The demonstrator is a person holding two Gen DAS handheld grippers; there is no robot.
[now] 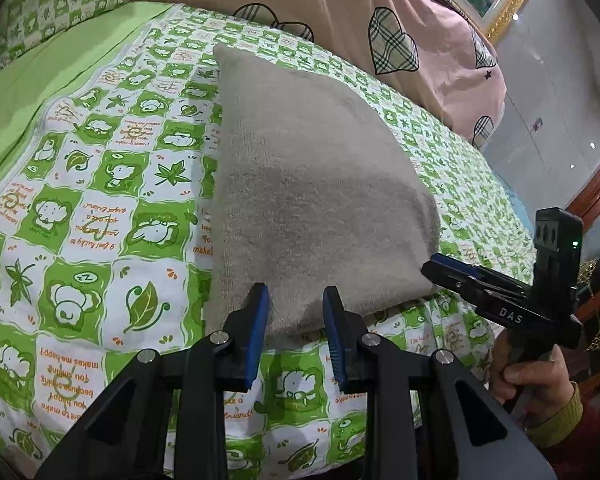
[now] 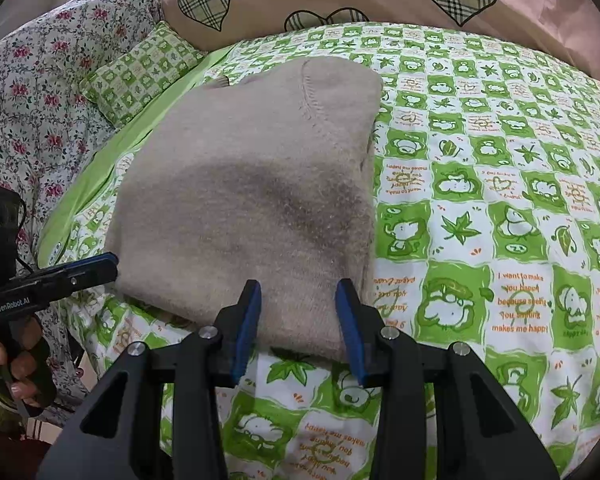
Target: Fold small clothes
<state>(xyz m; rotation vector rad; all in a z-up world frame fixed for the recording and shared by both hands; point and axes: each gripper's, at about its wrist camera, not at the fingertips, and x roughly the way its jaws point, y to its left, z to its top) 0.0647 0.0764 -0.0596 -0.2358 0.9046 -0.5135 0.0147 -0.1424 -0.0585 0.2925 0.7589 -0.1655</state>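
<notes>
The folded beige sweater (image 1: 312,184) is lying flat on the green-and-white sheet (image 1: 100,184) — cartoon squares reading "I want to make you happy". The left gripper (image 1: 296,312) is sitting at its near edge, blue pads parted and pressing nothing. The right gripper (image 2: 298,304) is angling down likewise, jaws apart with the hem between them, ungripped. Seen from the other camera, one handle is showing "DAS", the other "GenRobot.AI" — a hand (image 1: 532,376) is wrapping each grip.
</notes>
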